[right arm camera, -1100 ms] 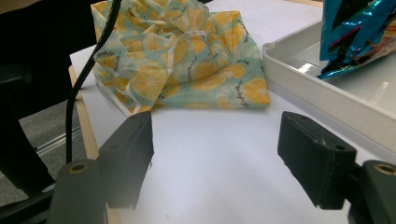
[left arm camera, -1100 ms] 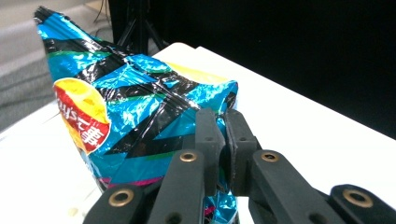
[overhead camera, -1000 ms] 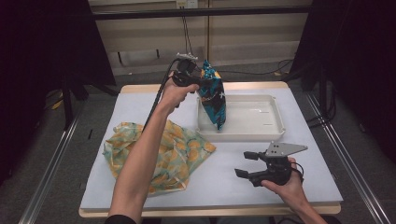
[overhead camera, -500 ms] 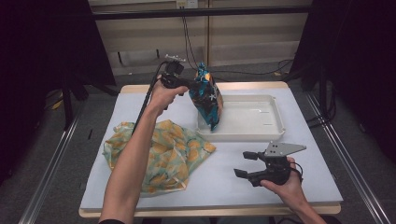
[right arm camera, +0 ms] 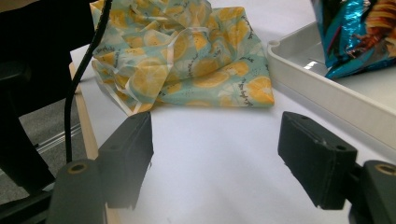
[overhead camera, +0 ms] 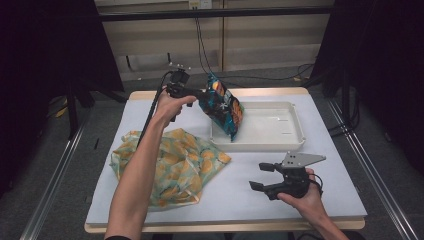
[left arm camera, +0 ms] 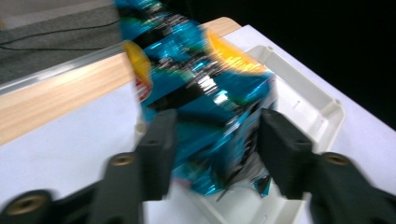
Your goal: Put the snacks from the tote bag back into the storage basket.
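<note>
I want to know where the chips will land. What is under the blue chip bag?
The white tray lies under the blue chip bag. The tray's floor looks bare. The bag's bottom corner hides the near-left part of the floor, so I cannot tell whether the bag touches it.

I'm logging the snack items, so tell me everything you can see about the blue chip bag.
The chip bag is shiny blue foil with yellow-orange and black print. It looks crinkled and puffed. It hangs tilted, top end toward the left tool, which grips it by its upper edge. Its lower end dips over the near-left corner of the white tray; whether it touches the tray cannot be told.
</note>
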Demonstrator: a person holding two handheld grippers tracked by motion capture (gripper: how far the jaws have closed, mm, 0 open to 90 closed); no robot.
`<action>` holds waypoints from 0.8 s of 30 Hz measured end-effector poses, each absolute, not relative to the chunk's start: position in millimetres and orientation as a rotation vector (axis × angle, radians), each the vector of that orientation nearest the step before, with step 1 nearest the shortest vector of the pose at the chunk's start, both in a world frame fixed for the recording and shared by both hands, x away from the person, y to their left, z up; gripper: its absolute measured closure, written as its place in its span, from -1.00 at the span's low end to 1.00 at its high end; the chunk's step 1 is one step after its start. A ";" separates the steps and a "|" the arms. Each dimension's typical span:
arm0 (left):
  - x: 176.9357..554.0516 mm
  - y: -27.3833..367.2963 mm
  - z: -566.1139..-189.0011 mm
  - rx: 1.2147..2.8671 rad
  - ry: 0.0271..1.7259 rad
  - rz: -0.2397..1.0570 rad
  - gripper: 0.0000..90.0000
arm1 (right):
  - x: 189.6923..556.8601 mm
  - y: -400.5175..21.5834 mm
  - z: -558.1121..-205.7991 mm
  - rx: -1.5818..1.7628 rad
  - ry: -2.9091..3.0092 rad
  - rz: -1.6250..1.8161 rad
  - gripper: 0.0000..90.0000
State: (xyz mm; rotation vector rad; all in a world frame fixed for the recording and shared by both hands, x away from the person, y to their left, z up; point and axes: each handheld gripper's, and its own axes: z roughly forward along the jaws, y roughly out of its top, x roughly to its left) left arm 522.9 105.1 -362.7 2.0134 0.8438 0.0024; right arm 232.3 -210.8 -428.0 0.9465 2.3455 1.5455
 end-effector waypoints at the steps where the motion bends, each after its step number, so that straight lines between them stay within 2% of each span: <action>1: 522.6 103.2 -363.5 2.010 0.856 0.013 -0.08 | 232.3 -210.8 -428.0 0.947 2.344 1.546 -0.43; 5: 525.6 98.7 -366.3 1.992 0.888 -0.006 -0.45 | 232.7 -211.3 -428.1 0.948 2.345 1.544 -0.43; 9: 531.4 97.9 -371.0 1.991 0.967 0.015 -0.66 | 231.8 -211.4 -428.2 0.948 2.346 1.548 -0.43; 12: 536.5 100.3 -375.3 1.971 1.032 -0.015 -0.74 | 231.6 -211.7 -428.6 0.946 2.348 1.546 -0.43; 21: 539.1 89.5 -385.4 1.995 1.075 -0.026 -0.79 | 231.3 -211.6 -428.5 0.941 2.347 1.538 -0.43; 24: 540.9 86.6 -390.9 2.019 1.082 -0.054 -0.70 | 230.9 -211.3 -428.5 0.940 2.348 1.533 -0.43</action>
